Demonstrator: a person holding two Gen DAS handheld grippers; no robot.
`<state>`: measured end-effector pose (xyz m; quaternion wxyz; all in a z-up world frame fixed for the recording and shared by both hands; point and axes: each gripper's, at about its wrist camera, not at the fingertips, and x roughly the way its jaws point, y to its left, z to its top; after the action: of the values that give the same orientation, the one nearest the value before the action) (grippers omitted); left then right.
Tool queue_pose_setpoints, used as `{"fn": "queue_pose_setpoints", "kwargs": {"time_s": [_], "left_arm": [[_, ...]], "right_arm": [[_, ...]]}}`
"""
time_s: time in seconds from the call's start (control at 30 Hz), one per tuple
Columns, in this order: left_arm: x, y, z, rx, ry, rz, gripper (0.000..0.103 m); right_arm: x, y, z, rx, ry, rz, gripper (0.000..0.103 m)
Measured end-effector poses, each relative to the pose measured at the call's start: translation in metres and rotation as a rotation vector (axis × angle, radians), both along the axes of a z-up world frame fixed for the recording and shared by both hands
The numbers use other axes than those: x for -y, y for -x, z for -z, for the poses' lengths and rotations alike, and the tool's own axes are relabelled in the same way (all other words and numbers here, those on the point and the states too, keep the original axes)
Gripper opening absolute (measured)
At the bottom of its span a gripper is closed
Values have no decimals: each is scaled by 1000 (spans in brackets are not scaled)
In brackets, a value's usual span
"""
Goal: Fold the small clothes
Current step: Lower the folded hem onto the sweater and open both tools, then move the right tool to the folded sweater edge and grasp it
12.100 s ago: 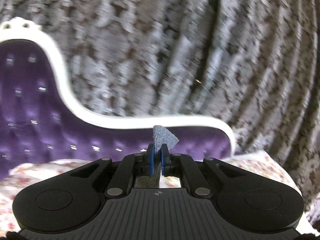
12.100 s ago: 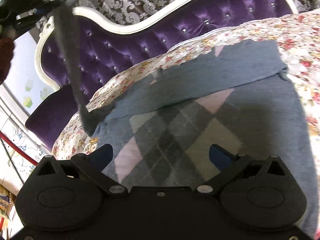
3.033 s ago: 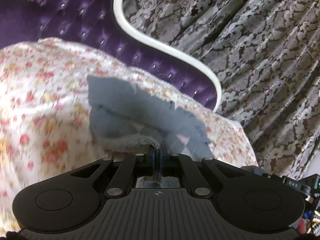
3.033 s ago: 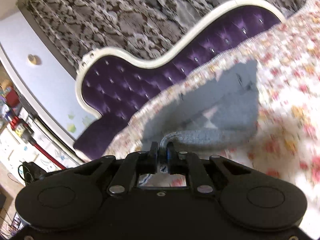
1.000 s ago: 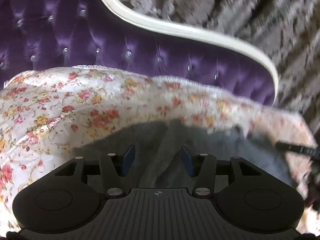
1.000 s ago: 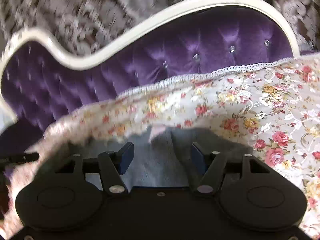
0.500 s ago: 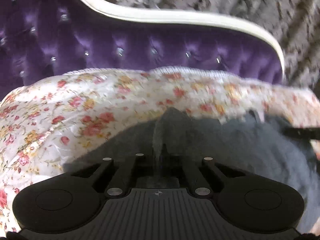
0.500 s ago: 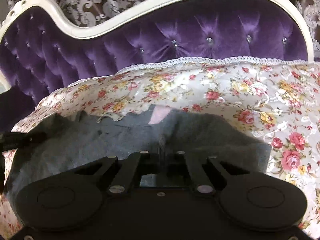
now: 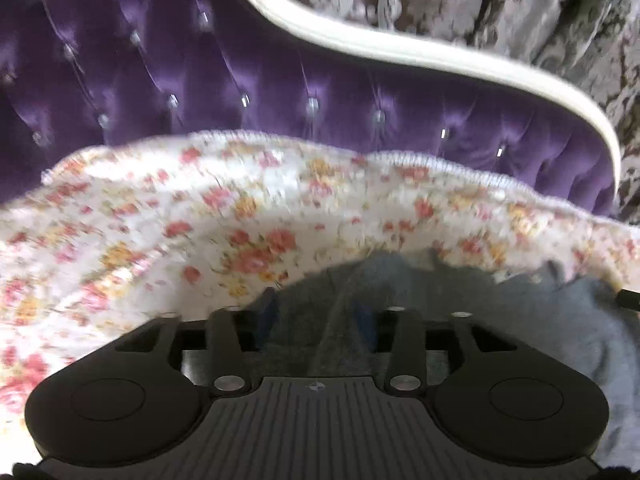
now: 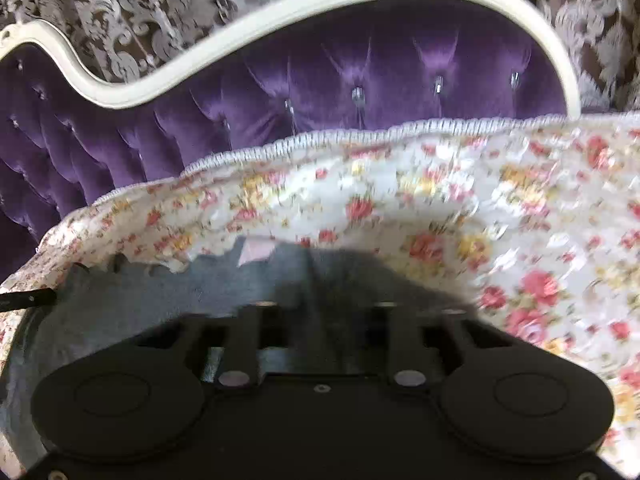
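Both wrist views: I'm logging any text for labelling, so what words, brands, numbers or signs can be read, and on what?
None can be read in either view.
Left tongs: a small round emblem on the ribbed body, no letters legible.
Grey sweater, floral cover, purple sofa back: no text.

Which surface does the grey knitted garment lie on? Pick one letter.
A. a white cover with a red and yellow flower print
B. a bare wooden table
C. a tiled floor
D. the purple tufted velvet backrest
A: in both wrist views the grey knitted garment lies on the white flower-print cover, with the purple tufted velvet backrest rising behind the cover's edge.
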<state>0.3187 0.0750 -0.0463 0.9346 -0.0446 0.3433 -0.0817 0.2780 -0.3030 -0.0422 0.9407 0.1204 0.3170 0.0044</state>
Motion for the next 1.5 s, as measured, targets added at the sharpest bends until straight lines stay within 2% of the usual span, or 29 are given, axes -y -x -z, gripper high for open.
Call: {"fn": "queue_pose_setpoints", "kwargs": {"time_s": [0.03, 0.1, 0.17, 0.23, 0.4, 0.57, 0.67, 0.73, 0.9, 1.03, 1.1, 1.2, 1.23, 1.4, 1.5], "left_arm": [[0, 10, -9, 22, 10, 8, 65], [6, 28, -22, 46, 21, 34, 74], [18, 47, -31, 55, 26, 77, 74], [36, 66, -32, 53, 19, 128, 79], [79, 101, -17, 37, -56, 216, 79], [108, 109, 9, -8, -124, 223, 80], [115, 107, 34, -92, -181, 233, 82], [113, 113, 39, -52, -178, 220, 85], [110, 111, 38, -73, -156, 206, 87], [109, 115, 41, -59, -150, 194, 89], [109, 117, 42, -54, -150, 191, 89], [109, 116, 41, -58, -146, 192, 89], [110, 116, 41, -58, -147, 193, 89], [108, 108, 33, -87, -136, 209, 88], [101, 99, 19, -103, -55, 184, 87]], "right_arm": [[1, 5, -5, 23, 2, 2, 65], [3, 18, -17, 63, -10, 3, 69], [3, 32, -27, 92, -26, 2, 73], [0, 46, -32, 116, -40, -6, 83], [-16, 85, -32, 126, -24, -33, 89], [-30, 117, -24, 114, 13, -41, 89], [-32, 133, -19, 110, 16, -33, 89], [-32, 142, -17, 106, 6, -27, 90], [-28, 155, -11, 93, -6, -12, 90], [-27, 153, -9, 87, -6, -11, 92], [-26, 146, 0, 53, 14, -1, 93], [-19, 137, 24, -61, 53, 56, 93], [-16, 141, 27, -31, 55, 53, 93], [-16, 145, 26, -37, 79, 56, 93], [-15, 147, 29, -29, 71, 49, 95]]}}
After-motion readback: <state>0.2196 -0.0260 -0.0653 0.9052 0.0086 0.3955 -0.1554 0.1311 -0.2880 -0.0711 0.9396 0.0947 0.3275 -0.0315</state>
